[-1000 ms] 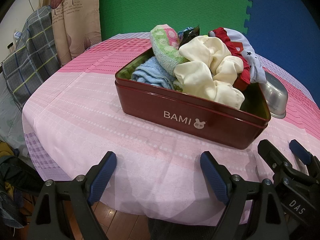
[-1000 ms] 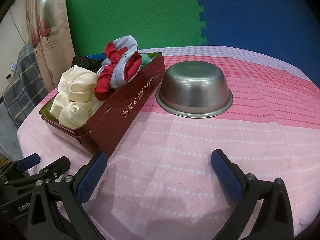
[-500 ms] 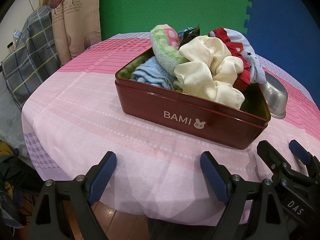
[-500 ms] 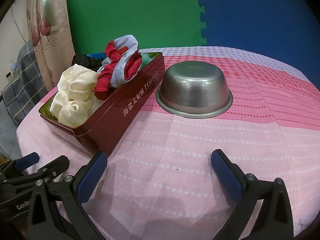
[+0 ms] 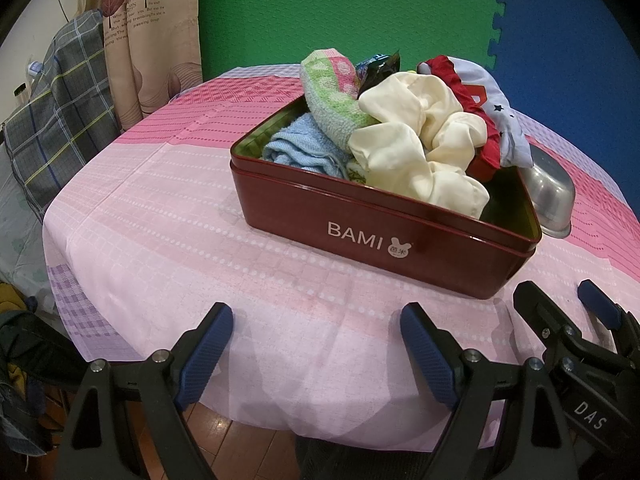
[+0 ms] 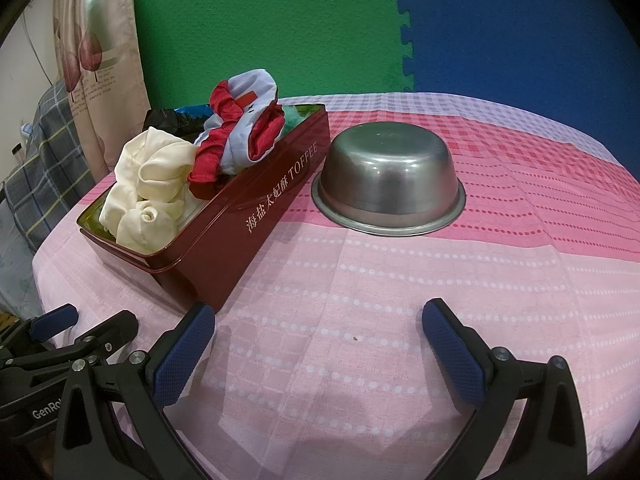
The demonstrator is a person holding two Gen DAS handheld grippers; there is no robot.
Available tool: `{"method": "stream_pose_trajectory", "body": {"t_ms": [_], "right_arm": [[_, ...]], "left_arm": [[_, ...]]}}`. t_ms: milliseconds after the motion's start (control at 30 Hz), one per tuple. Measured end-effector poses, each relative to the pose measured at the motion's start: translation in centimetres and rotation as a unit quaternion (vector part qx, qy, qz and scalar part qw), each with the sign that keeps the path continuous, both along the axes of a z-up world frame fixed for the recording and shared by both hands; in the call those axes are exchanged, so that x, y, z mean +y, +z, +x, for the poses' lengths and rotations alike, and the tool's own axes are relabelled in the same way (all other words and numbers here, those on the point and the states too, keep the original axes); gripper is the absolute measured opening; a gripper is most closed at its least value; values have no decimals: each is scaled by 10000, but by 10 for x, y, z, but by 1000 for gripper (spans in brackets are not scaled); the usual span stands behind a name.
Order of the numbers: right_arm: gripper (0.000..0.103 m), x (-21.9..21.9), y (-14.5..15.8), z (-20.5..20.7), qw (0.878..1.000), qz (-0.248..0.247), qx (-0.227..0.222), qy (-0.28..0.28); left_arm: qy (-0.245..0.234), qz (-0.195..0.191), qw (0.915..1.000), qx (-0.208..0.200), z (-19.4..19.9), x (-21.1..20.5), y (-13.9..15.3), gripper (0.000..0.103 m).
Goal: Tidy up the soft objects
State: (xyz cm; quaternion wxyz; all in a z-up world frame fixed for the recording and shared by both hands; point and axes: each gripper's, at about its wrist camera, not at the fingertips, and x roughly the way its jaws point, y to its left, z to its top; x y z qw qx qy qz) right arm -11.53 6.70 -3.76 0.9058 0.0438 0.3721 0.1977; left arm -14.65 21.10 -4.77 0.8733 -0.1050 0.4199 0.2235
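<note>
Several cloths (image 5: 416, 152) heaped in tin (image 5: 360, 236)

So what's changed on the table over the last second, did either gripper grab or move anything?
Nothing visibly changed. The left gripper and right gripper both hang open above the near edge of the pink tablecloth, holding nothing. The red tin is still piled with cloths, and the steel bowl still sits upside down beside it.
</note>
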Motion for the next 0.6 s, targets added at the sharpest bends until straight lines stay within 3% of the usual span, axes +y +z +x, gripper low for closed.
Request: {"method": "stream_pose_trajectory", "body": {"t_ms": [600], "right_arm": [[103,0,0,0,10000,-16,-8,20]], "left_arm": [[3,-2,10000,-1,0,1,0,88]]}}
